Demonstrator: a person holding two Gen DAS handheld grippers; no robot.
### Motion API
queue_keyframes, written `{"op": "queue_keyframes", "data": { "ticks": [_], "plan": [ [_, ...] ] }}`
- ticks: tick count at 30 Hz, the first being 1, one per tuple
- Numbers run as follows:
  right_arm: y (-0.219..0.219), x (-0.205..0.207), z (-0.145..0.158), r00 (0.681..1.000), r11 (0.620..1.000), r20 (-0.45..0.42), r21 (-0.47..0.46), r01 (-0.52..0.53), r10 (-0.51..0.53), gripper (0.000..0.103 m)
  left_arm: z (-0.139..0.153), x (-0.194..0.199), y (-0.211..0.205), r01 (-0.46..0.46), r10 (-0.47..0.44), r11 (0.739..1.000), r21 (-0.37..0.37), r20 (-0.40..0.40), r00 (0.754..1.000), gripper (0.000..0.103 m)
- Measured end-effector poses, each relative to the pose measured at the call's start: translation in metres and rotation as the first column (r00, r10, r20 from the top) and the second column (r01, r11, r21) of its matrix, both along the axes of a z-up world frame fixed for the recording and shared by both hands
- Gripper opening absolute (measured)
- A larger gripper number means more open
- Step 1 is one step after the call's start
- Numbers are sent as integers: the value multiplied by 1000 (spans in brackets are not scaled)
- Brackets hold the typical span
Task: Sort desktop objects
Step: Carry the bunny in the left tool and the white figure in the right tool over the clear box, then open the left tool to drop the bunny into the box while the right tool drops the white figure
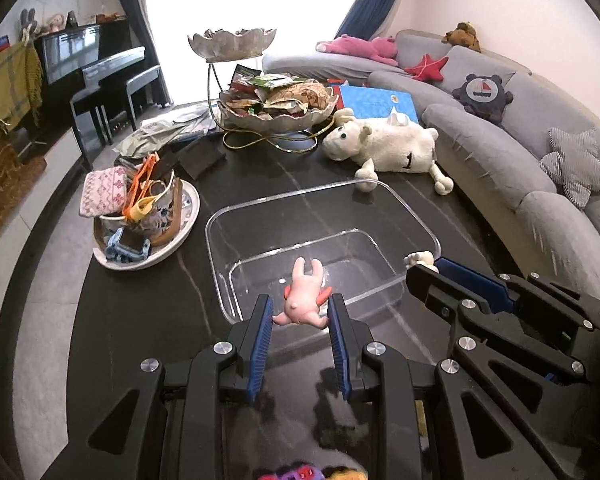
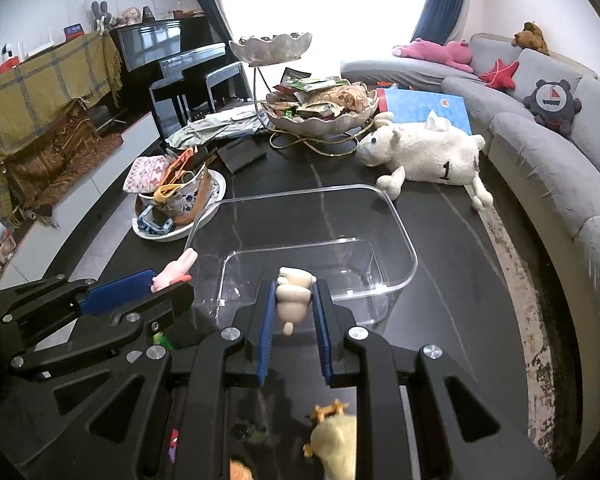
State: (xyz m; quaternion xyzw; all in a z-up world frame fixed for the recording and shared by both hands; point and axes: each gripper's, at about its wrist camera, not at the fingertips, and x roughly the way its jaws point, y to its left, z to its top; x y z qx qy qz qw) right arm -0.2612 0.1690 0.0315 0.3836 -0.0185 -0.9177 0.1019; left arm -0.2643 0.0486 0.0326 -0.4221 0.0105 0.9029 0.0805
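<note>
Left tongs (image 1: 300,312) clamp a pink rabbit figurine (image 1: 303,300), right tongs (image 2: 293,308) a cream figurine (image 2: 292,292), low in frame; best released well inside the clear bin (image 1: 416,216), centre frame.

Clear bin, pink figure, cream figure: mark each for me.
clear bin (image 1: 414,216), left wrist view, bare far-right rim.
pink figure (image 1: 300,300), left wrist view, its belly, between the left gripper's pads.
cream figure (image 2: 293,300), right wrist view, its body, between the right gripper's pads.

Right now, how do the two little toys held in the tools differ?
The pink toy in the left tool is pink with orange bits; the cream toy in the right tool is plain cream. The pink toy shows splayed limbs; the cream toy looks rounded and stacked. Both are small, gripped, near the clear bin.
</note>
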Motion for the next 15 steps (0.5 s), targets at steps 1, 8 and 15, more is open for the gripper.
{"op": "queue_keyframes", "data": {
  "ticks": [1,8,15],
  "plan": [
    [1,-5,-1,1000,1000,4,-2,0,0,17,-1,-5,1,-1,1,1000,0,3,1000,24],
    [4,-37,-14,999,1000,32,3,4,-4,17,-15,-37,5,-8,8,1000,-8,28,1000,24],
    [6,-56,-33,997,1000,80,-13,15,-14,18,-32,-54,5,-12,13,1000,-11,55,998,24]
  ]
}}
